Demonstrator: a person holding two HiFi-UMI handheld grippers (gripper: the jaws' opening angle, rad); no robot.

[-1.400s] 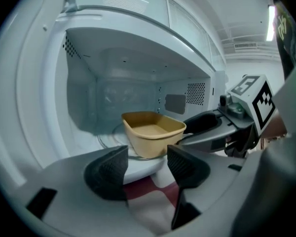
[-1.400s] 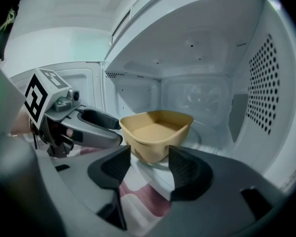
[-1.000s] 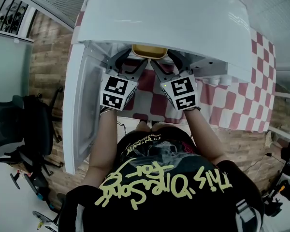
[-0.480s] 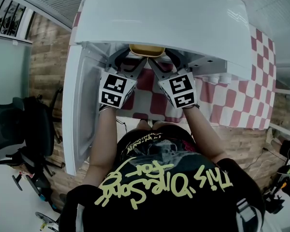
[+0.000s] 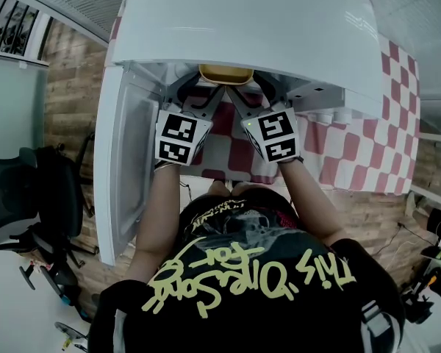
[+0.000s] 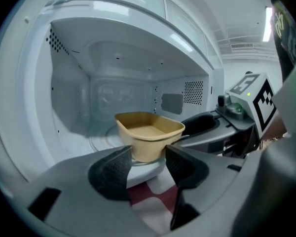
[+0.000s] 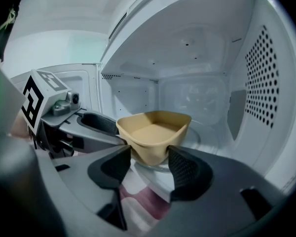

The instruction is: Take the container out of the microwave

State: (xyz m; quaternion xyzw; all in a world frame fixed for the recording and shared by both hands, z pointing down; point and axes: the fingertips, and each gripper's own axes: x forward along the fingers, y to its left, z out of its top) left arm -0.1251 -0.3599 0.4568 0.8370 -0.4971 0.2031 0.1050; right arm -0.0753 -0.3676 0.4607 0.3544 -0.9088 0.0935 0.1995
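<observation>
Inside the microwave [image 5: 242,28], whose top hides most of the cavity from the head view, the door [image 5: 121,160] stands open at the left. At the middle of the floor, on the turntable [image 7: 203,132], sits the container [image 7: 155,132], with only its bare tan bottom showing within. The left gripper [image 6: 147,154] is spread, its jaws just closing slightly, and the right gripper [image 7: 150,154] is spread too. A container corner stands between each pair of tips. Contact is unclear.
</observation>
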